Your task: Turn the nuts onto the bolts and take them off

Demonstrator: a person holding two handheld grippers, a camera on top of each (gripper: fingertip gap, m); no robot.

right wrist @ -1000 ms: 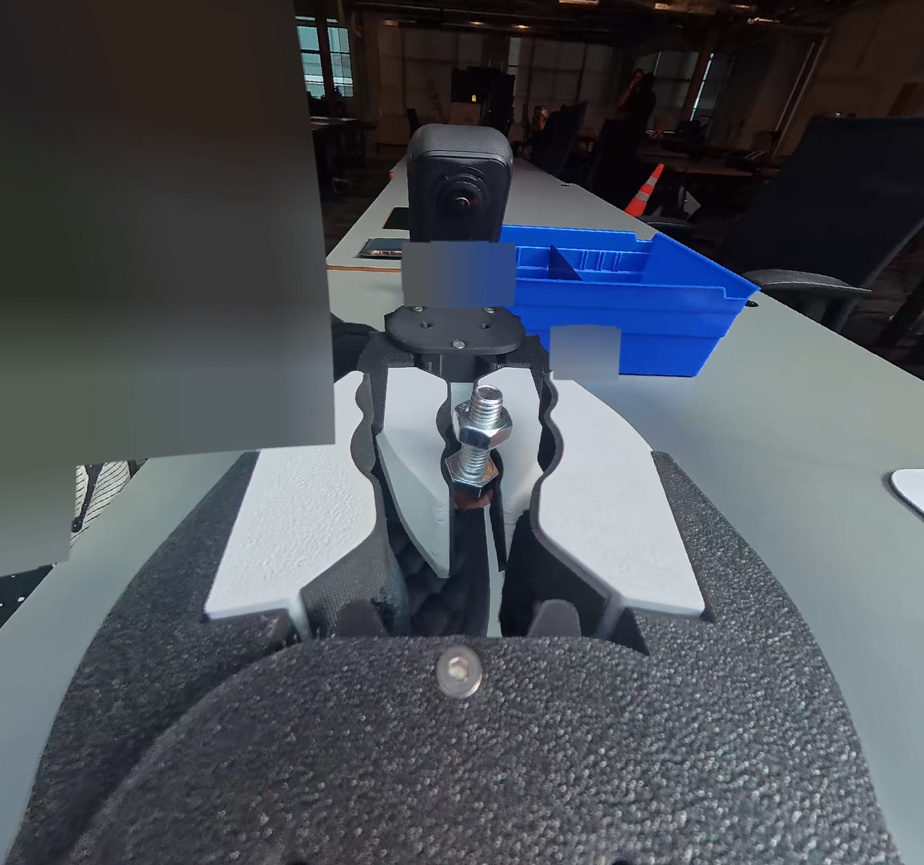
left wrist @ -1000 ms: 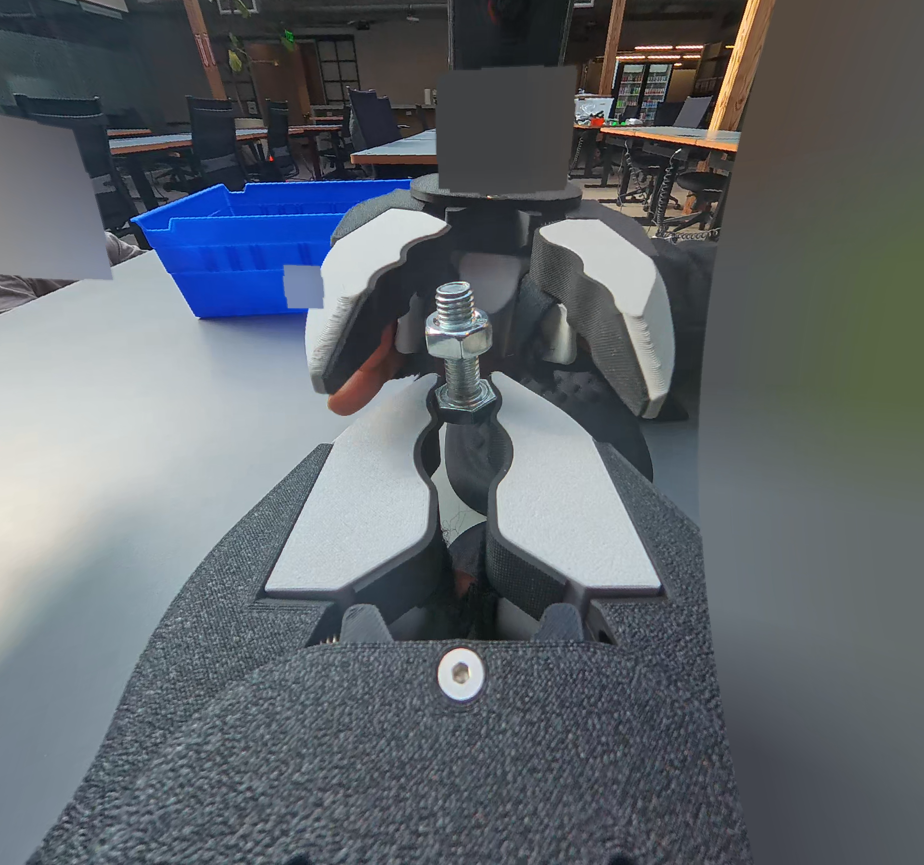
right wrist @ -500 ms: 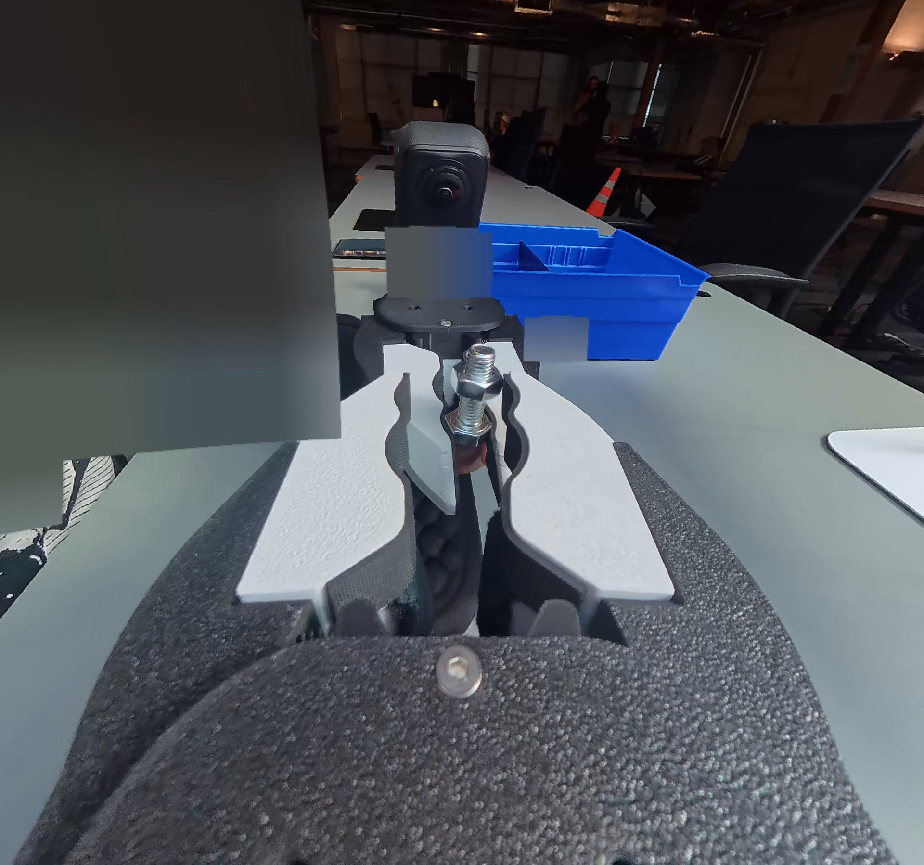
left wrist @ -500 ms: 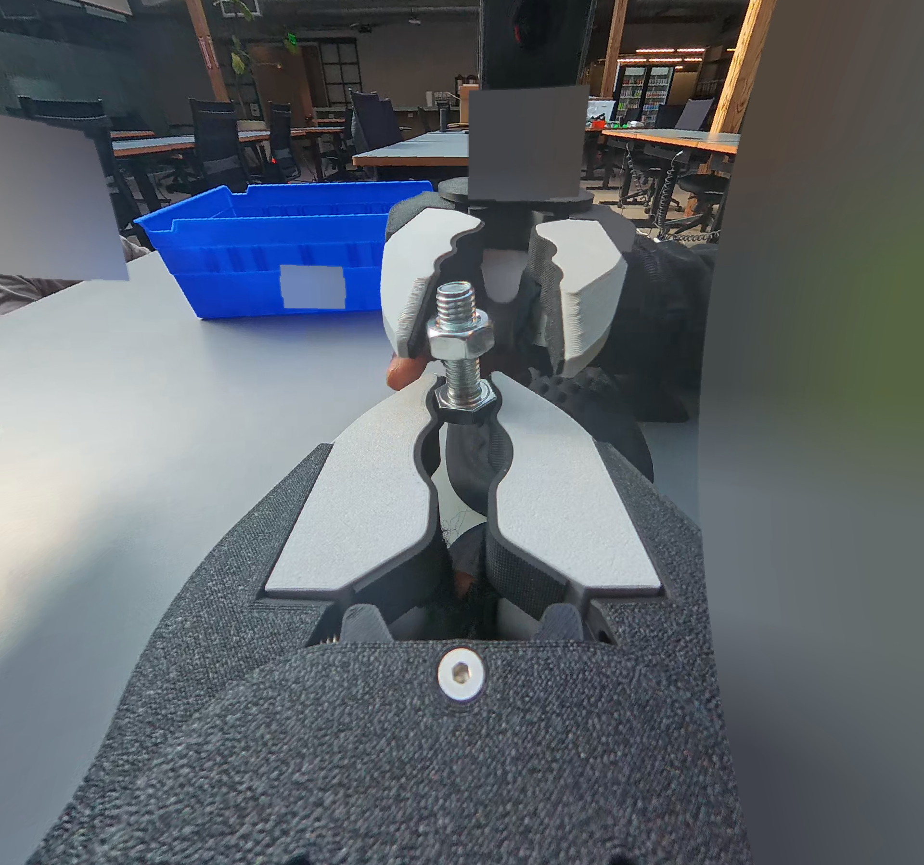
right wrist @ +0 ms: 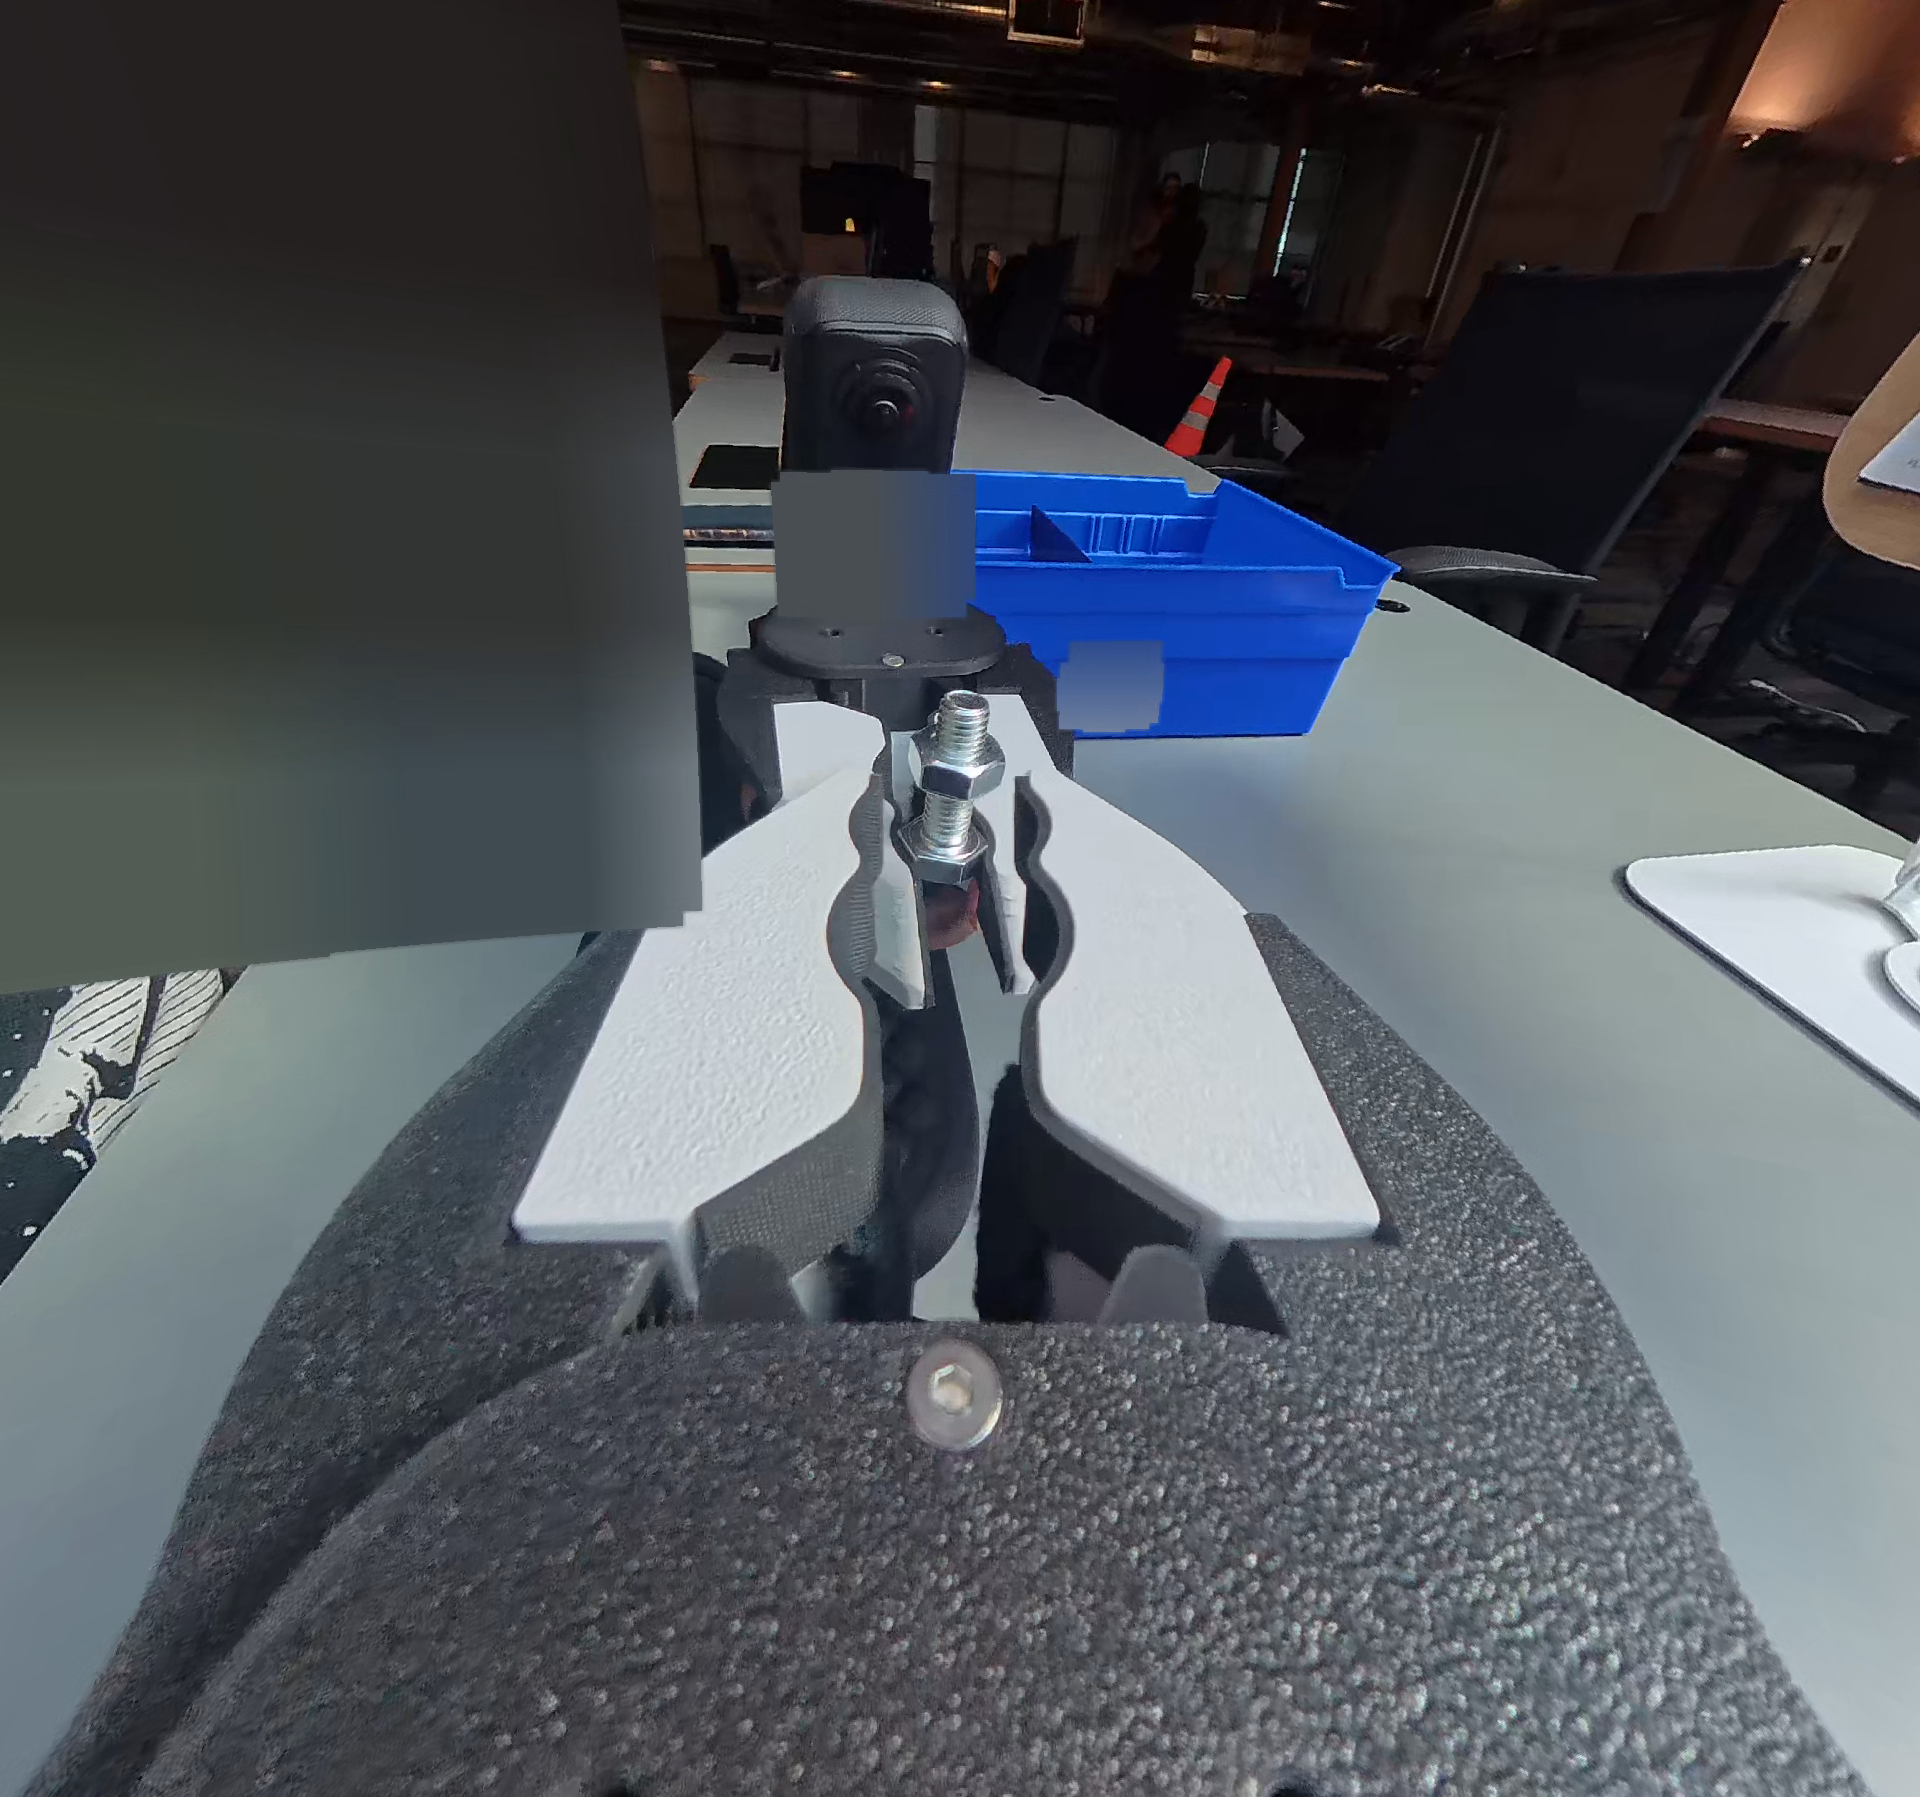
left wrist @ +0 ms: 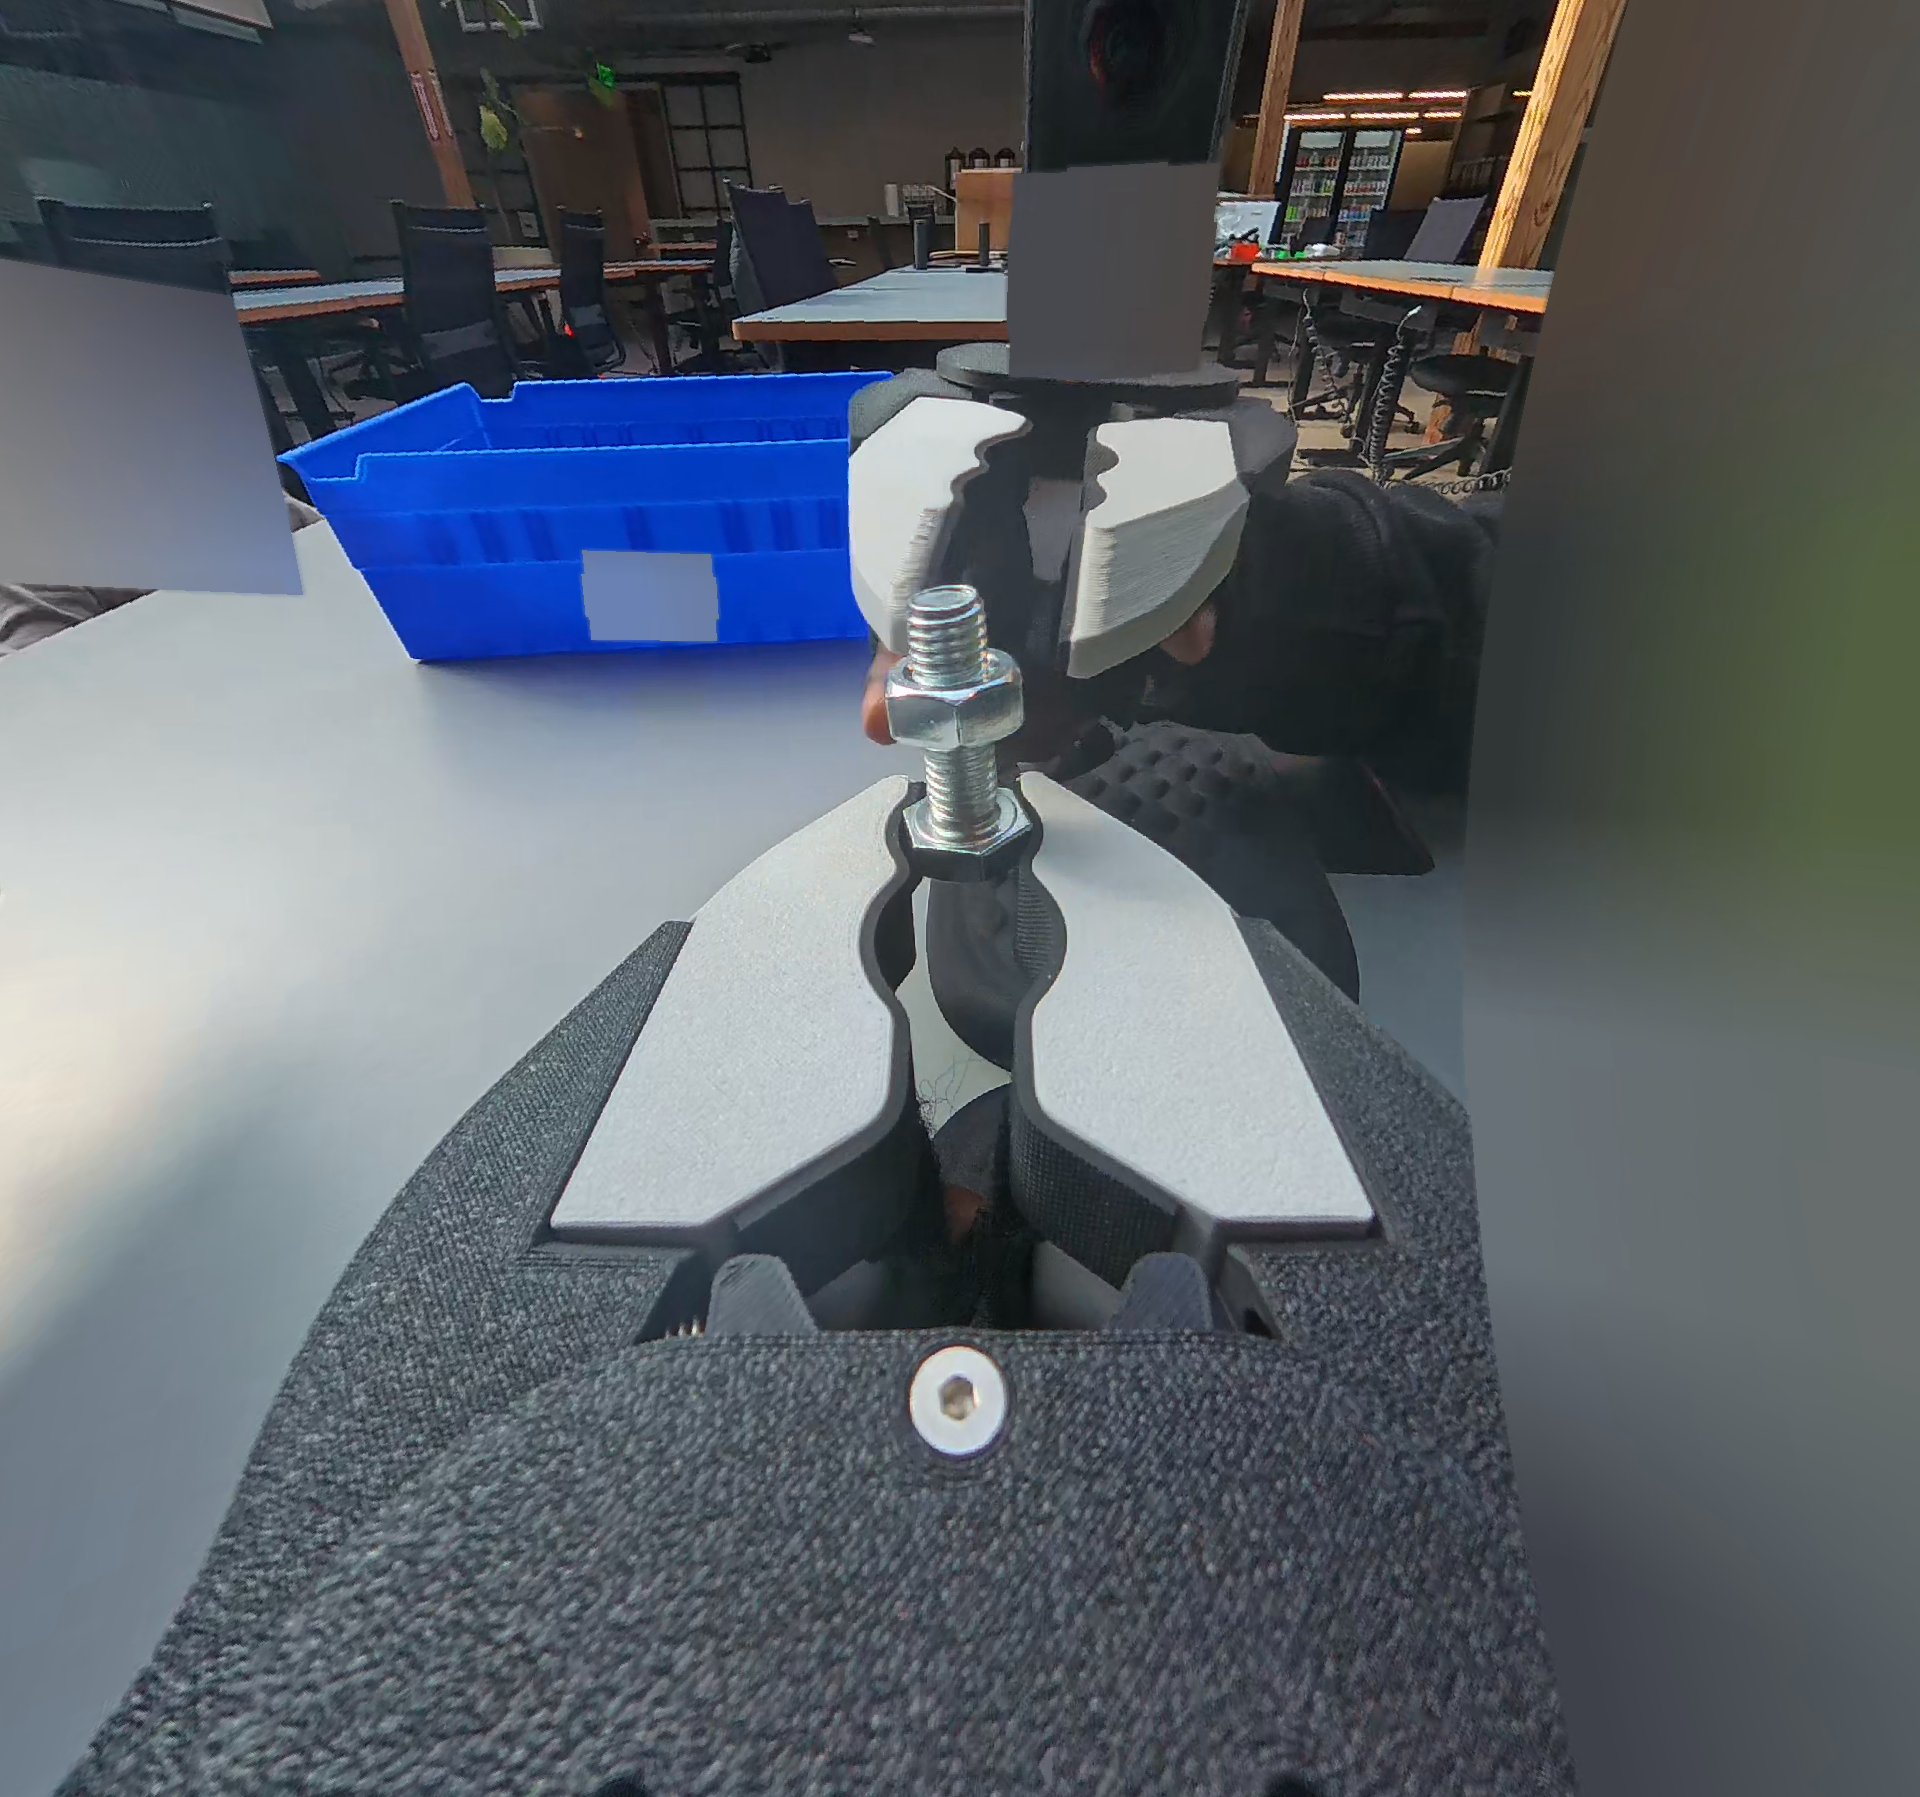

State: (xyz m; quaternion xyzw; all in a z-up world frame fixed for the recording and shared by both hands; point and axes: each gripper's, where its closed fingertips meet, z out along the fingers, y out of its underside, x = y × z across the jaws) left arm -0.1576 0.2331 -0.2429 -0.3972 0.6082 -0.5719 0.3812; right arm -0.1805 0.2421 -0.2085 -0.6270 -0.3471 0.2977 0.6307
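One steel bolt [left wrist: 954, 729] stands upright, its head pinched at the tips of the left gripper [left wrist: 966, 828], while the right gripper [right wrist: 951, 874], fingers parted, flanks it without touching; the nut [left wrist: 954, 708] looks hard, slick and light, best taken across its flats

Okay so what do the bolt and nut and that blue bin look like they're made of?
The threaded silver bolt and its hexagonal silver nut look like bright plated steel: shiny, with sharp highlights on threads and flats. The blue rectangular bin looks like moulded plastic: uniform colour, ribbed walls, slight gloss.
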